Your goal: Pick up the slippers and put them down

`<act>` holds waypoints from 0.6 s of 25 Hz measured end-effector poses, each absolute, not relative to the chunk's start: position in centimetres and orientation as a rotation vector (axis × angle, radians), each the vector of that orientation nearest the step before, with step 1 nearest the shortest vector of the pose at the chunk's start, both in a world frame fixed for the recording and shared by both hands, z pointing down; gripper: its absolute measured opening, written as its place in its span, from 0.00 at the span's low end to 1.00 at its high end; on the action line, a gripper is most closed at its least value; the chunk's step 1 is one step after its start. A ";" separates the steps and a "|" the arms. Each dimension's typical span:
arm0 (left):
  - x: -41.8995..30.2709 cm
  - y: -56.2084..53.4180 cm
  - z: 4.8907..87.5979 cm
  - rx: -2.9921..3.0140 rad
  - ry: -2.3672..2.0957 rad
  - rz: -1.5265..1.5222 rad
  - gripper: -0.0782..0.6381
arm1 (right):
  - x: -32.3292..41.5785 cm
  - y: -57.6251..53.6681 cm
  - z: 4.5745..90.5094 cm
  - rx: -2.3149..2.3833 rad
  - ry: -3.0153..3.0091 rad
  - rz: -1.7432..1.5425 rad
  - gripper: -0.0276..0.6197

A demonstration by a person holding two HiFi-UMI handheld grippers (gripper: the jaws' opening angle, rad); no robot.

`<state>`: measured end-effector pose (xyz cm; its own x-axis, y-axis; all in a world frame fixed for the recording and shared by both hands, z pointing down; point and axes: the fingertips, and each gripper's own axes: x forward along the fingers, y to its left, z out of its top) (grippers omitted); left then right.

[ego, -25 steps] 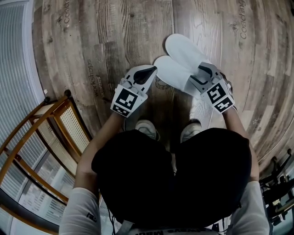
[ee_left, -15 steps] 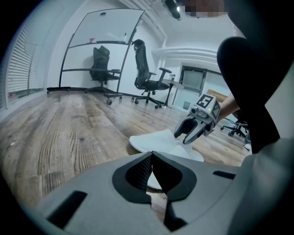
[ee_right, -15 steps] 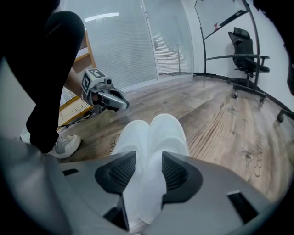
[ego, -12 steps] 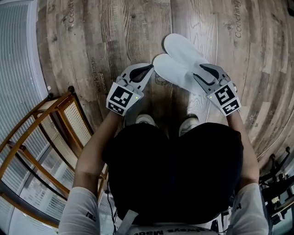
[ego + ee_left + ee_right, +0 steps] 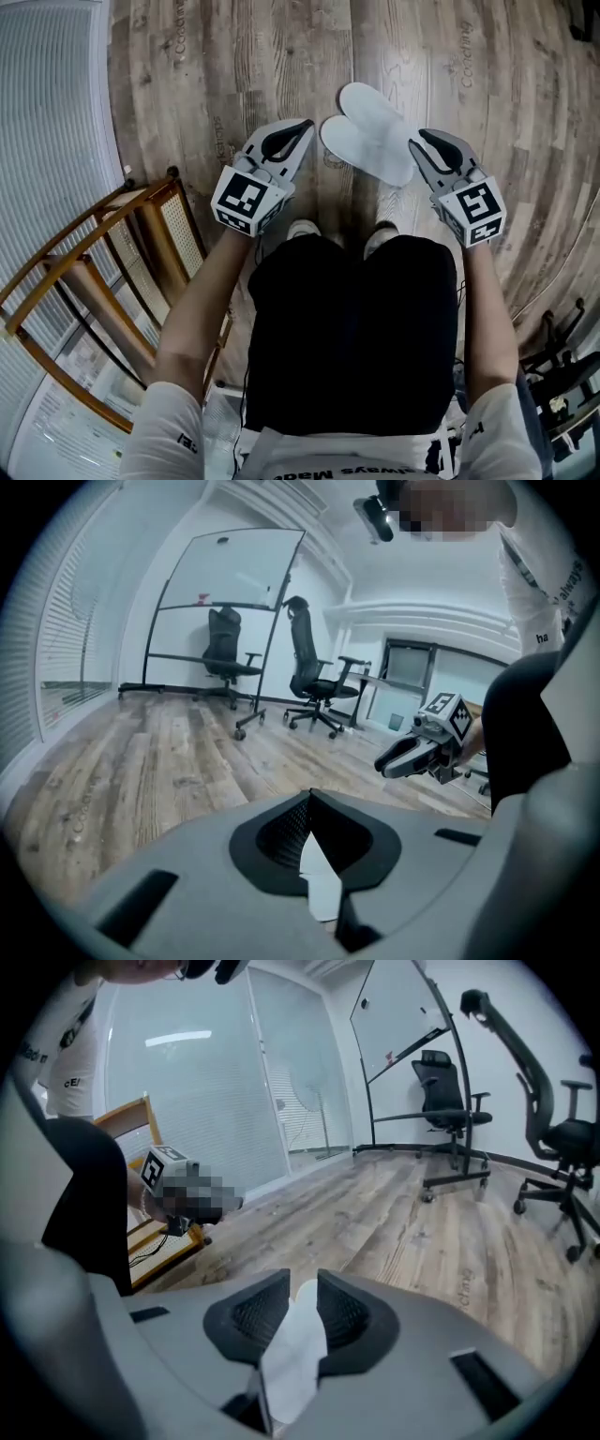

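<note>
Slippers (image 5: 368, 134) on the floor (image 5: 234, 75), both grippers empty.
The two white slippers lie overlapping ahead of the person's feet. The left gripper (image 5: 306, 126) hovers just left of them, jaws together. The right gripper (image 5: 418, 141) hovers at their right edge, its jaws narrowly apart after just closing, gripping nothing.

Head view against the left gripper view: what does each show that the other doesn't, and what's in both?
Head view only: the pair of white slippers in full, overlapping on the plank floor, and the wooden chair at the person's left. Left gripper view only: the whiteboard and two black office chairs. Both: that floor, the left gripper with its jaws together, and the right gripper, whose jaws have just been closing, holding nothing.
</note>
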<state>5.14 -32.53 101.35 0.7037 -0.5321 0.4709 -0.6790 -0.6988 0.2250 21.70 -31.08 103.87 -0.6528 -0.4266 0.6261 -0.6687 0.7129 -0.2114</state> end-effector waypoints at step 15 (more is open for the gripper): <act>4.6 -32.4 72.8 2.565 -1.092 0.277 0.13 | 17.8 -31.5 76.3 0.976 -2.482 0.533 0.10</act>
